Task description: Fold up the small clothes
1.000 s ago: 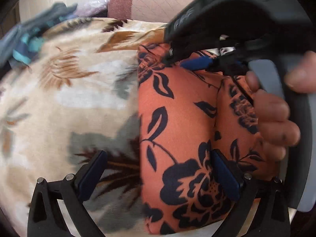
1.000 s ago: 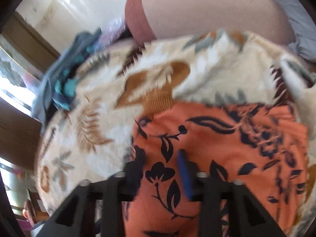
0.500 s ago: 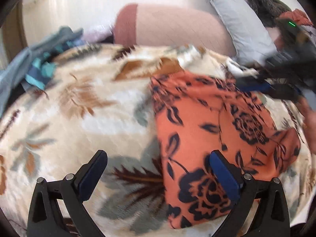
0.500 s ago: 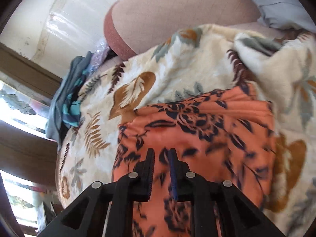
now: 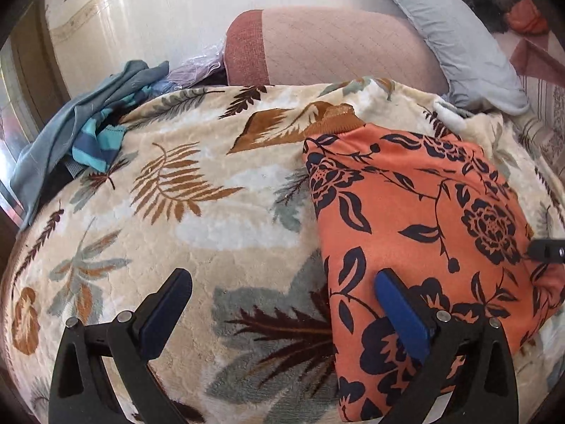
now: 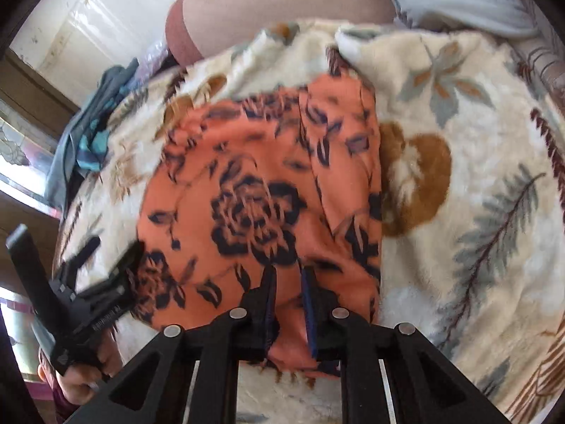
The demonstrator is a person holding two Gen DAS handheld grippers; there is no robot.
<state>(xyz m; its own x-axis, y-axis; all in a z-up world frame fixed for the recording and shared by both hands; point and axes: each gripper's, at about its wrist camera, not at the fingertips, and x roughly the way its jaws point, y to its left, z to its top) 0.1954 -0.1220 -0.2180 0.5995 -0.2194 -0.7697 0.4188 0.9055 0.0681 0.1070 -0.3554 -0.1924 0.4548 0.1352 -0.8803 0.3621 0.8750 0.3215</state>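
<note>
An orange garment with dark flowers (image 5: 416, 219) lies folded on the floral blanket (image 5: 212, 205), right of the middle. My left gripper (image 5: 282, 304) hovers open and wide over the garment's near left edge. Its right finger (image 5: 399, 314) is above the cloth and its left one above bare blanket. In the right wrist view the garment (image 6: 254, 183) fills the middle. My right gripper (image 6: 287, 279) has its jaws almost together, pinching the near edge of the cloth. The left gripper (image 6: 106, 279) shows at the garment's left side, held by a hand (image 6: 81, 385).
A heap of blue-grey clothes (image 5: 88, 134) lies at the blanket's far left. A pink bolster (image 5: 335, 49) and a grey pillow (image 5: 452, 35) line the back, with the wall behind them. A tip of the right gripper (image 5: 547, 251) pokes in at the right edge.
The right gripper swept from in front of the left camera out to the right, and its jaws narrowed on the garment's edge. The left gripper stayed open and lifted slightly.
</note>
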